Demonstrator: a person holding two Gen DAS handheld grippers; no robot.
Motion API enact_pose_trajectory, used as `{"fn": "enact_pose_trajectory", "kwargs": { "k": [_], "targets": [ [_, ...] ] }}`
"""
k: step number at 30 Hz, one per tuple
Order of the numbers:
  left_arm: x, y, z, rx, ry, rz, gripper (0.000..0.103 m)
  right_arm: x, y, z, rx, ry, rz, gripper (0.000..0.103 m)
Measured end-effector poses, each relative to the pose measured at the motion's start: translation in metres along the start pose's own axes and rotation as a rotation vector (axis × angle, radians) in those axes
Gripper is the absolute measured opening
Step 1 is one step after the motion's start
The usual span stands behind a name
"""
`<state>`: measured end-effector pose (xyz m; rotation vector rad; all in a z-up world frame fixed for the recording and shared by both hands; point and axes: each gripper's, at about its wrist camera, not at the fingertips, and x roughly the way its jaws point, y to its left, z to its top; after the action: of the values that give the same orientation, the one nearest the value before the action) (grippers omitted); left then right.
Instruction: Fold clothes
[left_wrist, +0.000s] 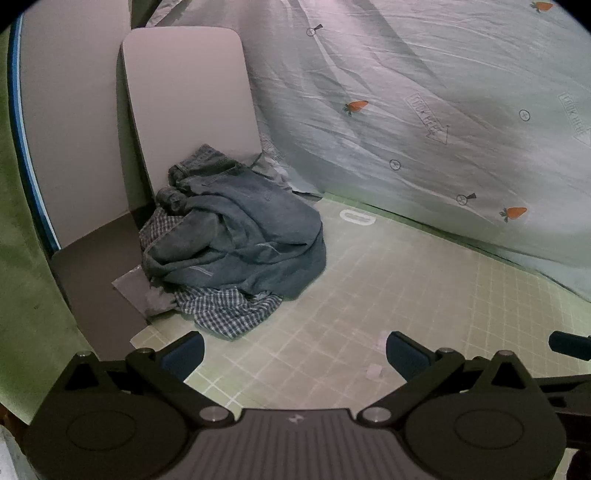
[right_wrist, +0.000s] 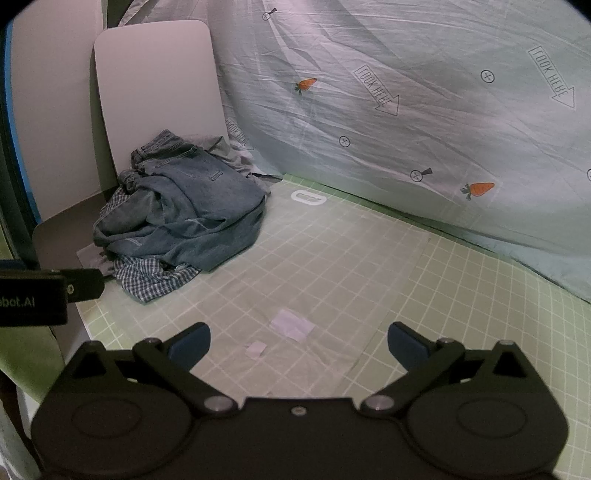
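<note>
The jeans (left_wrist: 236, 229) look heavy and limp, thick denim that will sag and drag rather than slide; the stiff waistband at the far top of the heap, or a hem, seems the surest place to take hold, since the doubled seams should resist slipping from the pads; the checked shirt (left_wrist: 229, 310) beneath is probably thin, light and prone to bunching, best lifted by collar or shoulder once the denim is off it. The denim is faded blue, crumpled into a mound with pale stitching showing; the shirt is a small blue-and-white check, spilling out at the near edge. Both lie in one pile at the far left of the green gridded mat (left_wrist: 406, 314) on the tabletop, against a pale upright board (left_wrist: 192, 96), with a carrot-printed sheet (left_wrist: 424, 110) hanging behind. The left claw (left_wrist: 295, 354) is spread wide and empty, near the pile but apart from it; the right claw (right_wrist: 299, 345) is likewise spread wide, holding nothing, over bare mat.
</note>
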<state>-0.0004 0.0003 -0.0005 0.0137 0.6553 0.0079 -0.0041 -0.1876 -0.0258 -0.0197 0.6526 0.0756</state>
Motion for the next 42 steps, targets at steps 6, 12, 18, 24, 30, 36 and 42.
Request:
{"fn": "enact_pose_trajectory", "kwargs": {
  "k": [6,12,18,24,30,36,42],
  "targets": [
    [0.0004,0.0002,-0.0021,0.0,-0.001,-0.003,0.103,0.0021,0.003,0.0004,0.006,-0.003,0.004,0.103],
    [0.0001,-0.0007,-0.003,0.006,0.002,-0.003,0.103,0.0005,-0.0042,-0.0023,0.01,-0.003,0.009,0.103],
    [-0.001,-0.0023,-0.0021,0.009,0.006,-0.002,0.103,0.0,-0.0006,-0.0004,0.002,0.001,0.003,0.103],
    [-0.003,-0.0042,-0.0038,0.013,0.001,-0.002,0.103,-0.0018,0.0011,-0.0016,-0.009,0.004,-0.001,0.103],
    [-0.0046,-0.007,-0.0051,0.024,0.0,-0.011,0.103,-0.0007,0.0025,-0.0026,-0.01,0.006,-0.007,0.103],
    [-0.0056,-0.0078,-0.0046,0.025,0.001,-0.013,0.103,-0.0015,0.0022,-0.0046,-0.009,0.004,-0.009,0.103],
    [-0.006,-0.0086,-0.0055,0.028,0.002,-0.011,0.103,-0.0014,0.0003,-0.0047,-0.007,0.004,-0.007,0.103]
  ]
}}
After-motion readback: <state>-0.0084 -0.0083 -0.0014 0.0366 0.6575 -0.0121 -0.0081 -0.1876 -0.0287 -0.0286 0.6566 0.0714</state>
